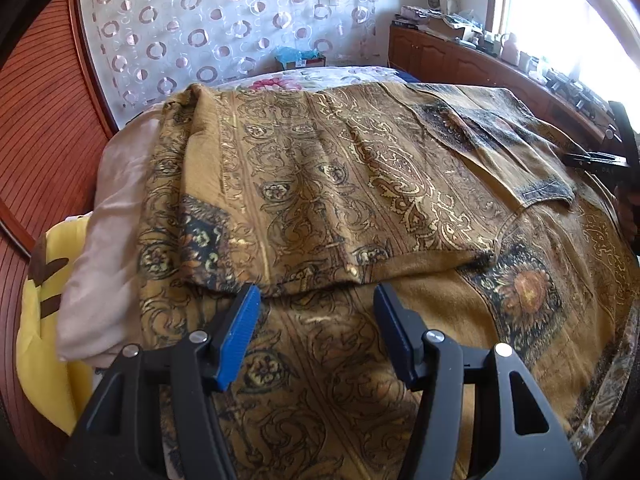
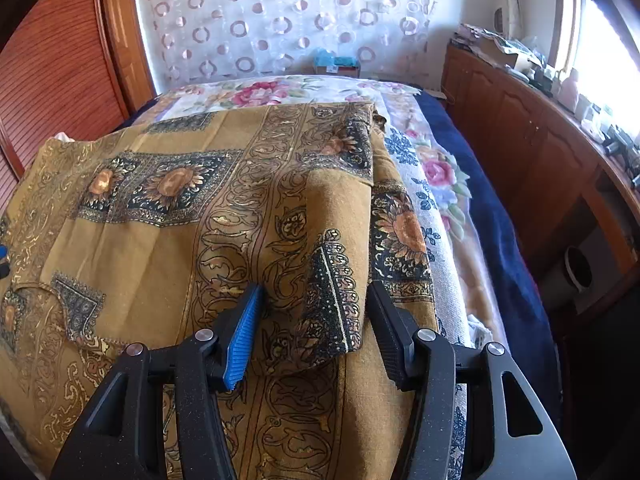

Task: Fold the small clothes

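Note:
A mustard-brown garment [image 1: 340,184] with dark floral and scroll print lies spread on the bed, partly folded over itself. My left gripper [image 1: 316,300] is open and empty, its blue pads just short of the folded edge [image 1: 320,284]. In the right wrist view the same garment [image 2: 180,208] covers the bed's left side. My right gripper [image 2: 314,300] is open, its jaws standing either side of a folded corner flap [image 2: 320,312] without closing on it. The other gripper shows at the far right of the left wrist view [image 1: 616,160].
A floral bedspread [image 2: 432,168] with a blue blanket edge [image 2: 492,216] lies under the garment. A pale pillow [image 1: 100,248] and a yellow cushion [image 1: 40,320] sit at the left. A wooden cabinet [image 2: 520,140] with clutter runs along the right. A curtain [image 1: 224,20] hangs behind.

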Available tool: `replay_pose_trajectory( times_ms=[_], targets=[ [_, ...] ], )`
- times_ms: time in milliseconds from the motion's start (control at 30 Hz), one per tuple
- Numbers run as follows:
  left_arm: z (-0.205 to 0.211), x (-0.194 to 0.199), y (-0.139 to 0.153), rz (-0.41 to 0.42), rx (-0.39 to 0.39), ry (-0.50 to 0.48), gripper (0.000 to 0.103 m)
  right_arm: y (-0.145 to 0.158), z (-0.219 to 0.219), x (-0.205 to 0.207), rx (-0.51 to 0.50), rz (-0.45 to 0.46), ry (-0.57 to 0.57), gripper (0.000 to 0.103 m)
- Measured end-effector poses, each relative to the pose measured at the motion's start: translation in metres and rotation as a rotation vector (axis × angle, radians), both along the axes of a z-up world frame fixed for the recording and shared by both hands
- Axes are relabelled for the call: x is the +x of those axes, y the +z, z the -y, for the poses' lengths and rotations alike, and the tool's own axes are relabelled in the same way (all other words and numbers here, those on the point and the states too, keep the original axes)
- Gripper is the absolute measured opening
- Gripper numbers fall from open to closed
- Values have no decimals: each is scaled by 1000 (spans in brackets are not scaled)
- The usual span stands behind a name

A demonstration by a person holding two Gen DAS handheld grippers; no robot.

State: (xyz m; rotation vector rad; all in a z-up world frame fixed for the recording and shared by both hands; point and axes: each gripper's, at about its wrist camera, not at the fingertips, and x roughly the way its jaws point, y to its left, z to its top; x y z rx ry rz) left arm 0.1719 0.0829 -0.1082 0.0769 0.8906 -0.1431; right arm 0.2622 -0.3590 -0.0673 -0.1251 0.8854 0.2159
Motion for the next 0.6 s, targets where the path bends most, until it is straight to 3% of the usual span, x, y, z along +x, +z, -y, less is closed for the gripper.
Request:
replay_pose_trajectory(
  times_ms=[200,300,467,533,600],
  targets=[
    [-19,-20,31,125,19,62,58,0,0,0,-1,0,0,55],
    [-33,-18,40,144,-5,85,57,0,0,0,-2,1,0,55],
    [-43,-3,33,110,-8,95,45,0,0,0,-2,1,0,55],
    [-40,5,27,82,1,92,31,0,0,-1,-1,1,0,55],
    [-38,9,24,84,17,107,28,0,0,-1,-1,1,0,55]
  ],
)
